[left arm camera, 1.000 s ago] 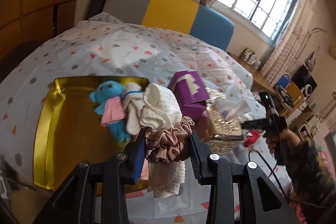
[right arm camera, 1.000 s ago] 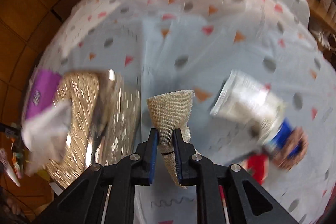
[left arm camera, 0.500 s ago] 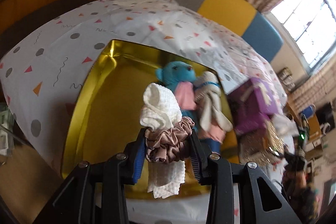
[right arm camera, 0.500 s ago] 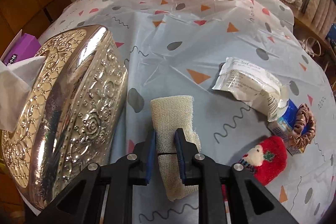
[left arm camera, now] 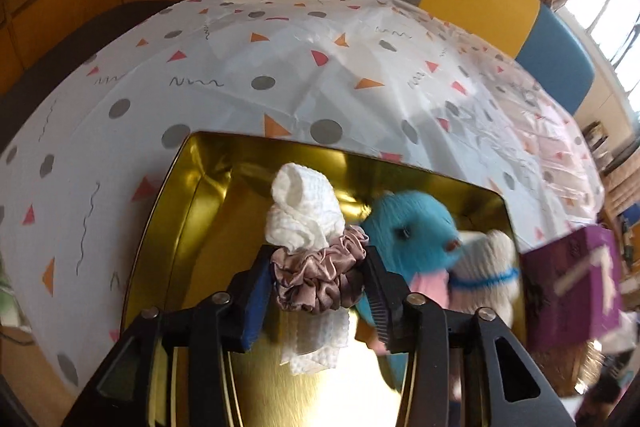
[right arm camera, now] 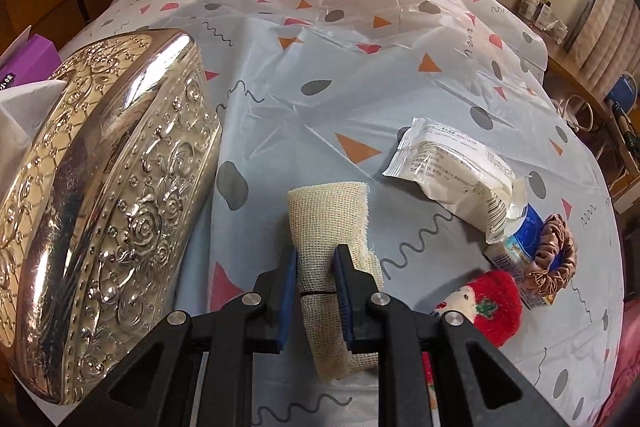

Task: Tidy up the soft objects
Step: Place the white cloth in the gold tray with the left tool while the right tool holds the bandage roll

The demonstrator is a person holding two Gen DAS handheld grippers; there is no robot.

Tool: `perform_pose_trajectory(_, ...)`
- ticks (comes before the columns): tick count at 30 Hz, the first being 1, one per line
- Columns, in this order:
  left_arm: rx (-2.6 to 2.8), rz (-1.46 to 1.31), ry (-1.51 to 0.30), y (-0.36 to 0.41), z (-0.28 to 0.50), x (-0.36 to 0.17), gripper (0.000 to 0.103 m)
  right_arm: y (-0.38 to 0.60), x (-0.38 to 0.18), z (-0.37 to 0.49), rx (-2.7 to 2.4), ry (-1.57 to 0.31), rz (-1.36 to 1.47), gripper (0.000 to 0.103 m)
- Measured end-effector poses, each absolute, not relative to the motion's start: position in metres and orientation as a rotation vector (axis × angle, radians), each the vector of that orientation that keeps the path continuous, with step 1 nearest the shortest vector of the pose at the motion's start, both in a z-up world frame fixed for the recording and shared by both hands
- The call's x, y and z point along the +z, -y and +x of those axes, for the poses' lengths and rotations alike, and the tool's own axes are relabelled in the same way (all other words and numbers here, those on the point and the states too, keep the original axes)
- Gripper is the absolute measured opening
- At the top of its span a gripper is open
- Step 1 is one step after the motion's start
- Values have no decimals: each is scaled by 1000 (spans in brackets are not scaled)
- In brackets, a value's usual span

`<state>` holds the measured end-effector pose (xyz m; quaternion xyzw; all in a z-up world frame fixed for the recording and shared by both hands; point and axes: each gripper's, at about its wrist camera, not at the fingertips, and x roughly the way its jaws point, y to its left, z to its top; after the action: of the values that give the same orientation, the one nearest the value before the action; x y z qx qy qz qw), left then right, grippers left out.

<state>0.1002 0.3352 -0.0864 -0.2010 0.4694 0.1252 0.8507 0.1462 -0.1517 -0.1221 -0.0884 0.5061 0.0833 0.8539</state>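
Observation:
My left gripper (left arm camera: 316,291) hangs low over the gold tray (left arm camera: 192,195). Between its jaws is a white waffle cloth (left arm camera: 304,211) bound by a mauve satin scrunchie (left arm camera: 320,279). The jaws are opening, and both pads still touch the scrunchie. A blue plush (left arm camera: 416,231) and a white plush (left arm camera: 484,267) lie in the tray to the right of it. My right gripper (right arm camera: 316,267) is shut on a beige gauze roll (right arm camera: 328,211) just above the tablecloth. A red plush doll (right arm camera: 488,303) and a brown scrunchie (right arm camera: 554,251) lie to its right.
An embossed silver tissue box (right arm camera: 108,187) stands close on the right gripper's left, with a purple box (right arm camera: 24,59) behind it. A white sealed packet (right arm camera: 452,167) and a small blue-white carton (right arm camera: 520,243) lie to the right. The purple box (left arm camera: 572,287) sits beside the tray.
The left gripper has swung left and down over the gold tray with its bundle, and its jaws stand slightly wider. The right gripper has come to rest with the gauze.

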Motion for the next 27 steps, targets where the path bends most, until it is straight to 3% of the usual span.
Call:
perform_pose_trajectory(2, 257, -442, -997, -338, 105, -89, 54, 150, -121, 144, 174, -1063, -191, 18)
perform_pose_trajectory(4, 273, -439, -988, -338, 103, -87, 70, 150, -121, 144, 172, -1061, -194, 18)
perform_pose_trajectory(6, 298, -413, -963, -335, 95, -83, 75, 149, -122, 143, 173, -1059, -201, 18)
perform_pose_trajectory(18, 361, -225, -846, -282, 11, -59, 75, 151, -123, 145, 176, -1065, -195, 19)
perform_pose_trajectory(27, 343, -217, -782, -249, -28, -42, 88, 150, -122, 145, 168, -1060, -204, 18)
